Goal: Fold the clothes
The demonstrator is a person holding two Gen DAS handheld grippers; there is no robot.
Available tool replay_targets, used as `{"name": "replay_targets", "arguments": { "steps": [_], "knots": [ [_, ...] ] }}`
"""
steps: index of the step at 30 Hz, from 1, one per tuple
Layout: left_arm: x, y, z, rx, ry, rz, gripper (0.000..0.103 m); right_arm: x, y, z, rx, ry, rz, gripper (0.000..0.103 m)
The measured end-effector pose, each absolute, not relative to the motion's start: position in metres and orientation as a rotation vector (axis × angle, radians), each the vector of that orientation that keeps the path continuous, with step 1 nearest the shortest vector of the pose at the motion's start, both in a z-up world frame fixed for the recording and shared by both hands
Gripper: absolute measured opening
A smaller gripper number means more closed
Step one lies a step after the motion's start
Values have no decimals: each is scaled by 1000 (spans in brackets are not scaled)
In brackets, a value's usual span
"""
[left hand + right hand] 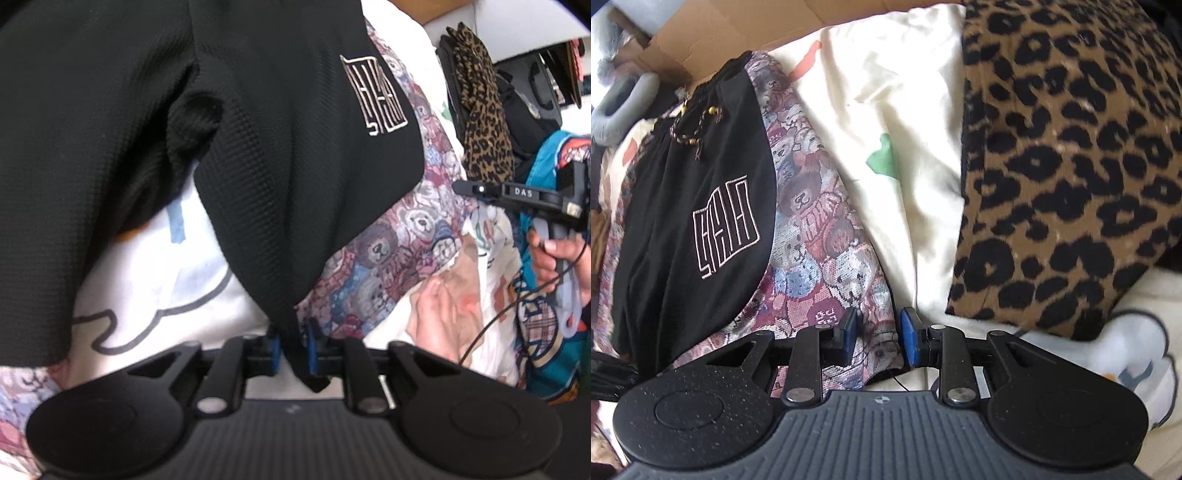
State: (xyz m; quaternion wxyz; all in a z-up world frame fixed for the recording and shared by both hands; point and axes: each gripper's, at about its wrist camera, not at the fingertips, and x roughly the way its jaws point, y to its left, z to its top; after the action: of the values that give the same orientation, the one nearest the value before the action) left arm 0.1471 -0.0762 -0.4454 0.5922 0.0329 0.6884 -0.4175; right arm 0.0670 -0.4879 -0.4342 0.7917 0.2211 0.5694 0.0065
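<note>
The black shorts [280,184] lie lengthwise away from the left gripper [293,350], whose slightly parted, downward-tilted jaws have a corner of the shorts between them; the right gripper [878,338], tilted down too, is partly open and holds nothing.

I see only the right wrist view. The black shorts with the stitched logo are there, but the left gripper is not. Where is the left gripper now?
Observer: The left gripper has a corner of the black shorts between its blue pads. The pads stand a little apart and do not seem to press.
Operator: Does that camera show my right gripper from outside?
Observer: Yes. The right gripper shows side-on at the right edge, and a hand holds its handle.
Operator: What is behind this hand?
Observer: A teal printed fabric. I cannot tell whether it is worn or lying there.
</note>
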Motion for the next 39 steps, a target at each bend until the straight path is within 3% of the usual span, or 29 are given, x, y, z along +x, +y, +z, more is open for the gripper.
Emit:
{"name": "replay_targets", "arguments": {
  "steps": [2,8,9,11,28,39],
  "knots": [
    [146,-75,-447,45,1606,-972,37,66,-492,-433,509,1225,12,32],
    [145,-78,-451,-1,1615,-937,33,66,-499,-425,524,1187,-12,32],
    [145,-79,-452,-6,1616,-934,31,66,-500,-425,530,1184,-16,32],
    [145,-80,-453,10,1615,-922,6,69,-500,-425,526,1185,-19,32],
    [147,-84,-448,143,1604,-911,5,77,-499,-425,554,1140,46,32],
    [148,-85,-451,150,1609,-925,5,75,-504,-447,602,1222,83,29]
  ]
}}
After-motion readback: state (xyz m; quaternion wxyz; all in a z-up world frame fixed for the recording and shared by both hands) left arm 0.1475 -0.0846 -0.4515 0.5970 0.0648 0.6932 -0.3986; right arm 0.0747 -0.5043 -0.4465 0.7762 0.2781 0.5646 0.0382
